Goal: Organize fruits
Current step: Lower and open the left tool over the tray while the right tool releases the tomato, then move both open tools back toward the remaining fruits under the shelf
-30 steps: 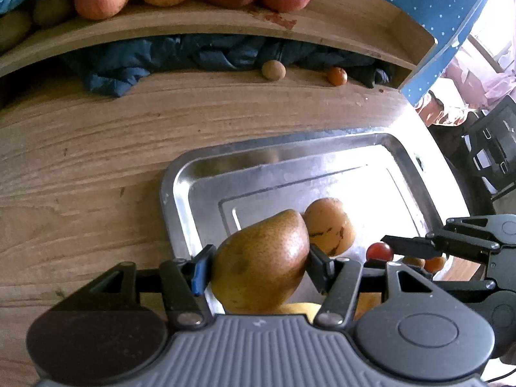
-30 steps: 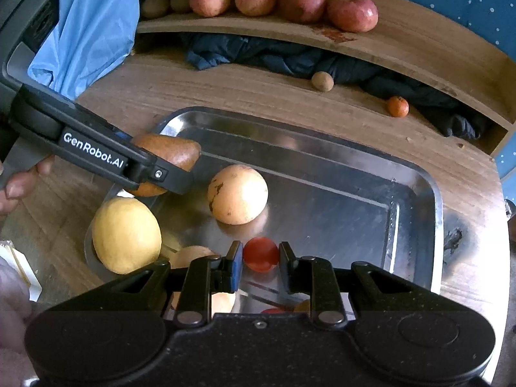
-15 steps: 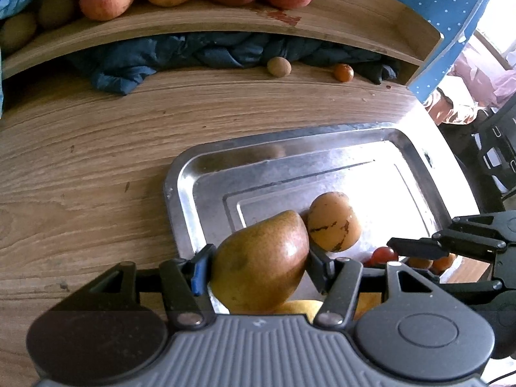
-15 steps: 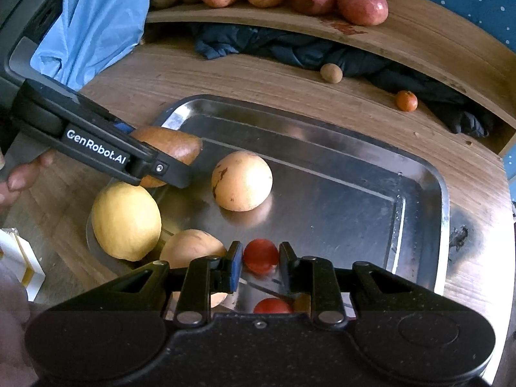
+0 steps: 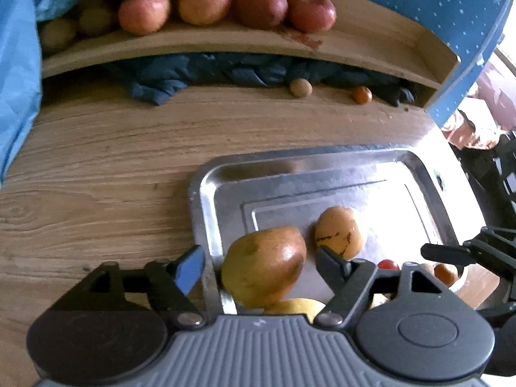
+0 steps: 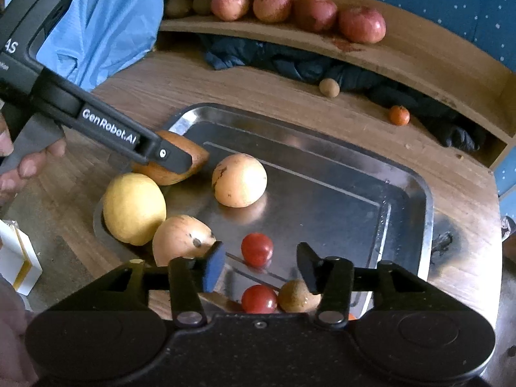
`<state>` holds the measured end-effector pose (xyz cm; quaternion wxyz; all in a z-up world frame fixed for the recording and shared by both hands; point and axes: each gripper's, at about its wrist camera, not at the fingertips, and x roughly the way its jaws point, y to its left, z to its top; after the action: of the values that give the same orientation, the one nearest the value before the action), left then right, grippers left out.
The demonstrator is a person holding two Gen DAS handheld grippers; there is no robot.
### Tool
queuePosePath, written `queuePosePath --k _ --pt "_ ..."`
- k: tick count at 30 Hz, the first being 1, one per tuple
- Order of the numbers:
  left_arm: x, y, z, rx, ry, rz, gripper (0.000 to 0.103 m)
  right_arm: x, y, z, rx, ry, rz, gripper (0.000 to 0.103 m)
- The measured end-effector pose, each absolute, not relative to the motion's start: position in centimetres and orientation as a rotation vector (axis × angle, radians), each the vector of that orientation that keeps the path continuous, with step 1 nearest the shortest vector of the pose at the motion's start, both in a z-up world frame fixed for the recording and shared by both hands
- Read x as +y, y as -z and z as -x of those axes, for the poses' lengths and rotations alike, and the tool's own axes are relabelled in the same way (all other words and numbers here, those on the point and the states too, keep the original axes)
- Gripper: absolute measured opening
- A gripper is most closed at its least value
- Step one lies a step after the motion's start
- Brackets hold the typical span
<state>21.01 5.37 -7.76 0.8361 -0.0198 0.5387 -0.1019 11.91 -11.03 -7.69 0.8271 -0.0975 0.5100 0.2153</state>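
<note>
Two hand-held grippers hang over a steel tray on a wooden table, both with jaws that have just been opening. Nearest the right wrist camera, the right gripper stands spread, a red cherry tomato lying on the tray floor between its fingers, clear of both pads. A second tomato and a small brown fruit sit at the tray's near edge. At the tray's left corner, the left gripper is parted around a brown pear, which rests on the tray beside the rim, no longer squeezed. A yellow fruit and two tan round fruits lie in the tray's left half. Beyond the tray, red apples line a wooden shelf.
</note>
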Motion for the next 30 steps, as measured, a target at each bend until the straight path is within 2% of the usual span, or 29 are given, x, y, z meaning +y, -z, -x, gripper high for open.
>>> queuePosePath --k 4,10,15,30 --pt "5.6 6.7 -20.2 1.117 0.17 0.049 0.095 -11.5 7.0 -11.3 1.058 -0.46 0.208 0.08" --pt "5.8 5.3 -18.3 1.069 0.113 0.041 0.103 -12.2 5.8 -10.2 1.02 -0.461 0.218 0.098" --pt "5.6 4.5 -16.2 1.033 0.087 -0.013 0.103 -12.8 5.3 -9.0 1.011 -0.465 0.244 0.102" --pt "4.1 4.0 -11.4 1.033 -0.006 -0.066 0.103 -14.2 4.4 -4.6 0.975 -0.532 0.305 0.102"
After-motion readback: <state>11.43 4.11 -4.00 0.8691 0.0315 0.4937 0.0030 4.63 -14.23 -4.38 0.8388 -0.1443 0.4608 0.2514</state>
